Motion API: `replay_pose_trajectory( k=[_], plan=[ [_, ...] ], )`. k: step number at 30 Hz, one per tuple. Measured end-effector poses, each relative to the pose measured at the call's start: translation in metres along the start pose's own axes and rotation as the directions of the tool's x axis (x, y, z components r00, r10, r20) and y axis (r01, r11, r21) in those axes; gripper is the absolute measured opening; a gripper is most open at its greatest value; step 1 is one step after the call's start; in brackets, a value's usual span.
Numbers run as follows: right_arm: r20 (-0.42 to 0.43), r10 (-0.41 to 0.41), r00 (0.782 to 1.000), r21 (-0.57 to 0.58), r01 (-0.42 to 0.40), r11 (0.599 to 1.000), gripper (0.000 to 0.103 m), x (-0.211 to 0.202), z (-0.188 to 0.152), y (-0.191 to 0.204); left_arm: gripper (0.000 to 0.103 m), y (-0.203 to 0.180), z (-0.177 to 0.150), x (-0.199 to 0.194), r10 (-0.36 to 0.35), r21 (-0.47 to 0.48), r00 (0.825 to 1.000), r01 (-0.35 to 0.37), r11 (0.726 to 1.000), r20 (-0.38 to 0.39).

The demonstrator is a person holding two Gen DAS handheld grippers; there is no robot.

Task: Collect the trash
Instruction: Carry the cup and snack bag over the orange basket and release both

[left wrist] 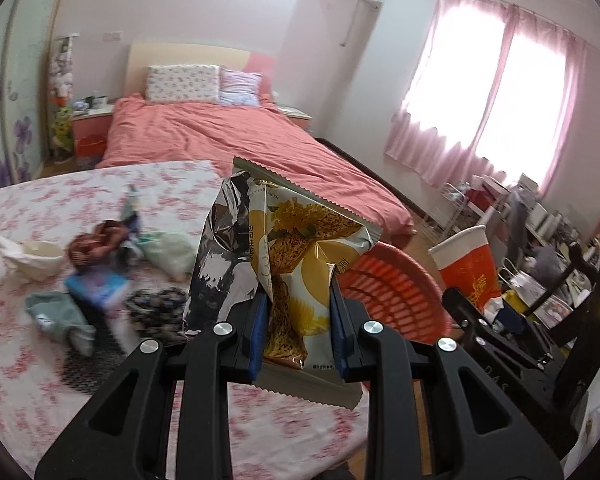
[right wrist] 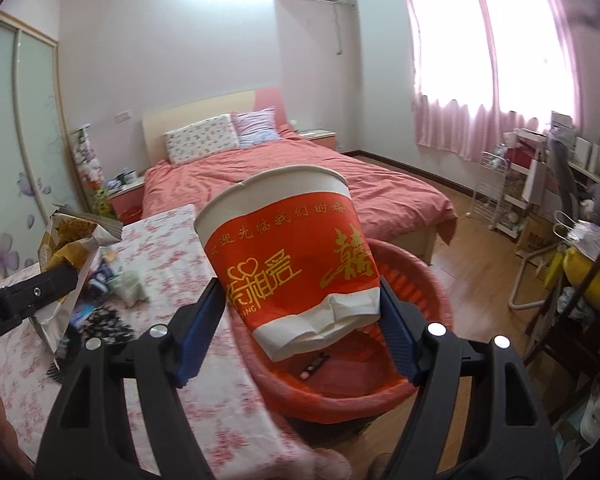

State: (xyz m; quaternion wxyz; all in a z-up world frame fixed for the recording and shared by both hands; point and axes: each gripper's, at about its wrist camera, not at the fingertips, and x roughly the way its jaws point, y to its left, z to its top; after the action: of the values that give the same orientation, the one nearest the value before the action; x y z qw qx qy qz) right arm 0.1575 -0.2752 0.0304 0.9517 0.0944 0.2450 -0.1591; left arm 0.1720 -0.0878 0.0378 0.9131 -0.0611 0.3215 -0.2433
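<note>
L gripper (left wrist: pixel 298 308) is clamping a snack wrapper (left wrist: pixel 296 248); R gripper (right wrist: pixel 300 328) is squeezing a paper cup (right wrist: pixel 288 256) over the red basket (right wrist: pixel 428 280).

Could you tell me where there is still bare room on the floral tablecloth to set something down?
The near stretch of the tablecloth, from the clutter of wrappers and cloths to its near edge, is bare, as is the far end toward the bed. The middle is crowded. The red basket beside the table holds only one small item.
</note>
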Motion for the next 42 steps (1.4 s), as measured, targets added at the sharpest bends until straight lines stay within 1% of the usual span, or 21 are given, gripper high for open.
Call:
replay_pose_trajectory(
  k=[8, 14, 20, 27, 32, 34, 35, 36, 37, 39, 42],
  plan=[
    [-0.018, -0.045, 0.999, 0.042, 0.045, 0.998, 0.072, 0.018, -0.004, -0.029, 0.027, -0.028, -0.003, 0.028, -0.066, 0.016, 0.997, 0.066, 0.998, -0.041],
    [-0.040, -0.055, 0.998, 0.071, 0.057, 0.996, 0.072, 0.037, -0.006, -0.044, 0.027, -0.044, -0.004, 0.048, -0.096, 0.026, 0.993, 0.098, 0.995, -0.074],
    [-0.043, -0.060, 0.997, 0.085, 0.064, 0.994, 0.072, 0.051, -0.004, -0.057, 0.027, -0.059, -0.004, 0.066, -0.121, 0.038, 0.988, 0.126, 0.991, -0.100],
    [-0.053, -0.055, 0.997, 0.122, 0.061, 0.991, 0.072, 0.067, -0.001, -0.069, 0.027, -0.073, -0.007, 0.085, -0.146, 0.045, 0.980, 0.154, 0.987, -0.136],
    [-0.069, -0.021, 0.997, 0.162, 0.032, 0.986, 0.073, 0.084, 0.003, -0.080, 0.027, -0.078, -0.009, 0.100, -0.151, 0.043, 0.974, 0.161, 0.986, -0.170],
    [-0.081, -0.002, 0.997, 0.183, 0.017, 0.983, 0.073, 0.090, 0.004, -0.084, 0.031, -0.078, -0.010, 0.106, -0.147, 0.038, 0.971, 0.156, 0.987, -0.189],
    [-0.087, 0.009, 0.996, 0.195, 0.009, 0.981, 0.073, 0.093, 0.005, -0.087, 0.038, -0.077, -0.011, 0.109, -0.142, 0.034, 0.970, 0.152, 0.988, -0.198],
    [-0.093, 0.019, 0.996, 0.209, 0.001, 0.978, 0.074, 0.096, 0.005, -0.090, 0.040, -0.077, -0.012, 0.111, -0.138, 0.032, 0.969, 0.147, 0.989, -0.204],
    [-0.097, 0.025, 0.995, 0.218, -0.004, 0.976, 0.074, 0.099, 0.005, -0.091, 0.041, -0.076, -0.014, 0.112, -0.133, 0.030, 0.969, 0.142, 0.989, -0.210],
    [-0.104, 0.031, 0.994, 0.229, -0.006, 0.973, 0.078, 0.102, 0.005, -0.095, 0.046, -0.074, -0.016, 0.115, -0.126, 0.028, 0.967, 0.135, 0.990, -0.222],
    [-0.110, 0.024, 0.994, 0.227, 0.002, 0.974, 0.080, 0.103, 0.002, -0.096, 0.052, -0.071, -0.018, 0.117, -0.117, 0.020, 0.965, 0.125, 0.992, -0.237]
  ],
)
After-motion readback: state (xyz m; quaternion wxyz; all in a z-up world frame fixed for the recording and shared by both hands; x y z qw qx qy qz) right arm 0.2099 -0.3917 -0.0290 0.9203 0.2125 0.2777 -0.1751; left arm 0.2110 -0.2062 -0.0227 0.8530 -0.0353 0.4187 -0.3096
